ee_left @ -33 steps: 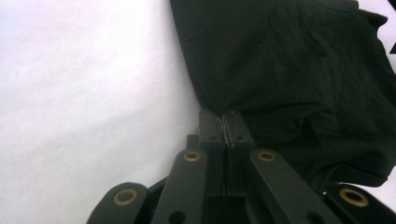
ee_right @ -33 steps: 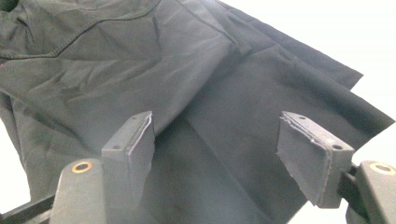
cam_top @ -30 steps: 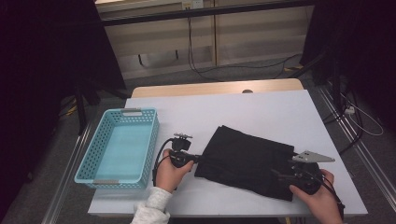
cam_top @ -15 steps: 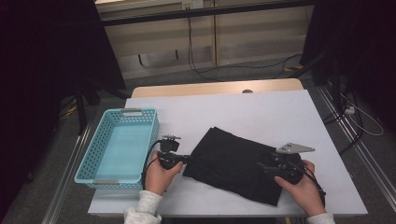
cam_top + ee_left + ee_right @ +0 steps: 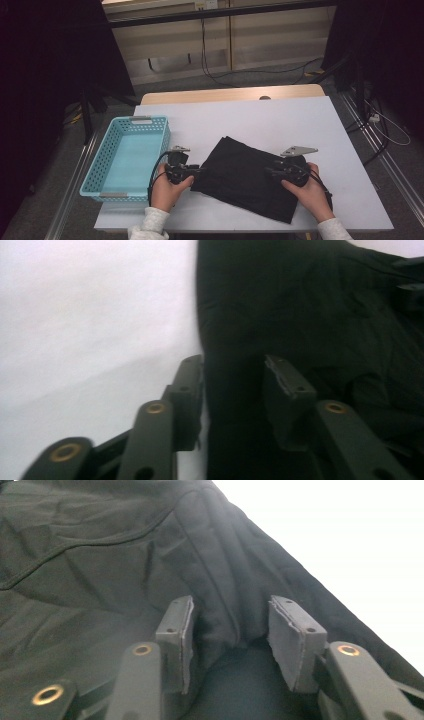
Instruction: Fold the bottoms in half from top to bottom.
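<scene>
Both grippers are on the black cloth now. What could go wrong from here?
The left gripper straddles only the edge of the black cloth, so it may slip free when lifted. The right gripper has a bunched fold between open jaws and might catch only some layers. The blue basket sits close by the left hand; a swing could knock it.

High view: room dim, dark at the sides, white table (image 5: 280,120) lit from above, soft shadows. Both gripper views blurry up close; table blown out white, black cloth (image 5: 100,555) underexposed w/ faint folds.
</scene>
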`<state>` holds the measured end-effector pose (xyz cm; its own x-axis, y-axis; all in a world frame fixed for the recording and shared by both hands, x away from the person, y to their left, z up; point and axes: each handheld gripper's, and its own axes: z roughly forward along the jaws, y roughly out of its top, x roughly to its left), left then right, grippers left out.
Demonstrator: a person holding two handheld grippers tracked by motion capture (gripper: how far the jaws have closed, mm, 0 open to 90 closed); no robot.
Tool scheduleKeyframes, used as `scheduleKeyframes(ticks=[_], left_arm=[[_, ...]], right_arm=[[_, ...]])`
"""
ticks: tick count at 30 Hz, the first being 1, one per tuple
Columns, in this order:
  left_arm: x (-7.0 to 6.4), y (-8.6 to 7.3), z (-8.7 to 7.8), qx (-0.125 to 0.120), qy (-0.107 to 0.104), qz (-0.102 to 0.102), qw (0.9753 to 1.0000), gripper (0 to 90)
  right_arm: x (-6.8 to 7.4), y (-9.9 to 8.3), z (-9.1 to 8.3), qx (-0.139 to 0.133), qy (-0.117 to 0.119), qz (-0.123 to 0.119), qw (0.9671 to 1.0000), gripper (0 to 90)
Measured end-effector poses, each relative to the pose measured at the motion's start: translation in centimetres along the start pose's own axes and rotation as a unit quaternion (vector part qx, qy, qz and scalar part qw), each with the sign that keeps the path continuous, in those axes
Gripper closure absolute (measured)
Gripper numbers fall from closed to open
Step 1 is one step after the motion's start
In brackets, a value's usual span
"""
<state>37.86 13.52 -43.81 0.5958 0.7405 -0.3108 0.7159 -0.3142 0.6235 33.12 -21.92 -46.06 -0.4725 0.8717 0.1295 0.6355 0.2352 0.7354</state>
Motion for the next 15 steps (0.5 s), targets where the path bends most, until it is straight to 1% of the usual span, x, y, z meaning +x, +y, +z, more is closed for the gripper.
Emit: scheduleKeyframes(ticks=[1, 2, 3, 4, 5, 7, 9, 11, 13, 15], left_arm=[[0.0, 0.0, 0.0, 0.002, -0.002, 0.004, 1.0000, 54.5], [-0.1, 0.0, 0.1, 0.000, -0.001, 0.003, 1.0000, 54.0], [-0.1, 0.0, 0.2, -0.001, -0.001, 0.003, 1.0000, 53.4], [-0.1, 0.0, 0.2, -0.001, 0.001, 0.004, 1.0000, 52.6], [-0.1, 0.0, 0.2, -0.001, 0.001, 0.005, 1.0000, 51.8], [-0.2, 0.1, 0.3, -0.002, 0.002, 0.007, 1.0000, 49.3], [-0.2, 0.1, 0.3, -0.001, 0.000, 0.010, 1.0000, 47.5], [-0.3, 0.1, 0.4, -0.005, 0.004, 0.014, 0.9999, 44.8], [-0.3, 0.1, 0.3, -0.007, 0.004, 0.017, 0.9998, 43.1], [-0.3, 0.2, 0.3, -0.008, 0.002, 0.019, 0.9998, 42.2]], right_arm=[[-0.1, 0.0, 0.0, -0.001, 0.004, 0.001, 1.0000, 56.1], [-0.2, 0.0, 0.0, -0.001, 0.006, 0.004, 1.0000, 57.2], [-0.3, 0.0, 0.0, -0.003, 0.008, 0.008, 0.9999, 60.2], [-0.4, -0.1, 0.0, -0.003, 0.014, 0.010, 0.9999, 67.0], [-0.5, -0.1, 0.0, -0.002, 0.022, 0.011, 0.9997, 71.3], [-0.4, -0.2, 0.0, -0.003, 0.029, 0.012, 0.9995, 79.1], [-0.4, -0.2, 0.1, -0.005, 0.029, 0.011, 0.9995, 81.8], [-0.4, -0.1, 0.0, -0.005, 0.030, 0.015, 0.9994, 82.8], [-0.4, 0.0, -0.4, -0.004, 0.030, 0.011, 0.9995, 82.9], [-0.5, 0.2, -1.0, -0.013, 0.031, 0.013, 0.9993, 83.1]])
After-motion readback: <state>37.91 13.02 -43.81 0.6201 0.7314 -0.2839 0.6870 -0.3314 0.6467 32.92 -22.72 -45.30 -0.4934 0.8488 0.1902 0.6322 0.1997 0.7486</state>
